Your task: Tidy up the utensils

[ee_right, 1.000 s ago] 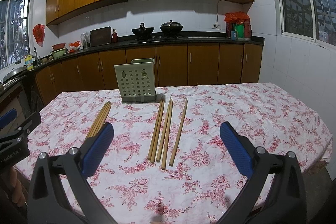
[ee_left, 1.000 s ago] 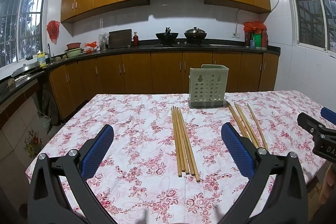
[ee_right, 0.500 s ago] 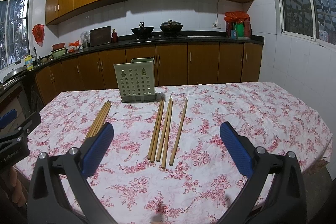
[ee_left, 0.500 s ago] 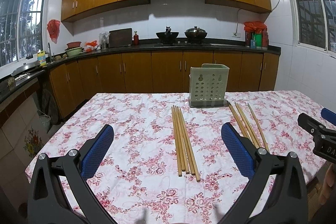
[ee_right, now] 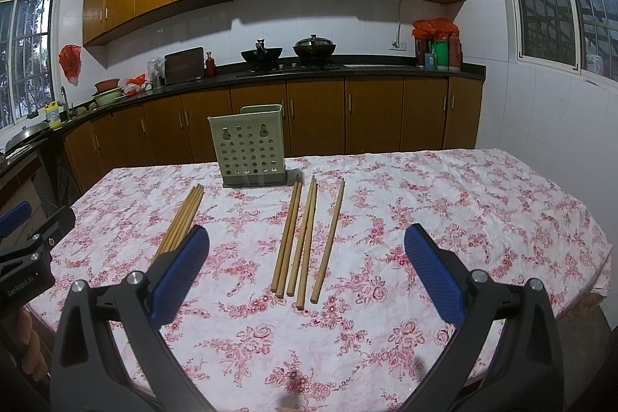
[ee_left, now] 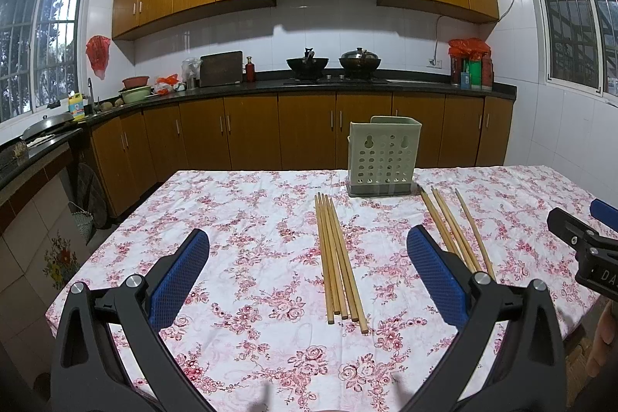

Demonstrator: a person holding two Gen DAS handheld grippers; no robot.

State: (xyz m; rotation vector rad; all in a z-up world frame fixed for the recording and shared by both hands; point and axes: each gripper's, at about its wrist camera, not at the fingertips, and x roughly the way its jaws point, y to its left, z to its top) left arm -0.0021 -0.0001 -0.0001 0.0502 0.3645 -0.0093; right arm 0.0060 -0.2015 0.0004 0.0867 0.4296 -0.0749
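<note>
Two groups of wooden chopsticks lie on a floral tablecloth. The left bundle is tight; the right group is spread out. Behind them stands a pale green perforated utensil holder, upright and with nothing showing above its rim. My left gripper hovers open near the table's front edge, the left bundle lying ahead between its fingers. My right gripper is open too, with the right group ahead of it. Neither holds anything.
The table fills the foreground, its right edge dropping off near a tiled wall. Kitchen cabinets and a dark counter with two woks run behind. Each view shows the other gripper at its side edge.
</note>
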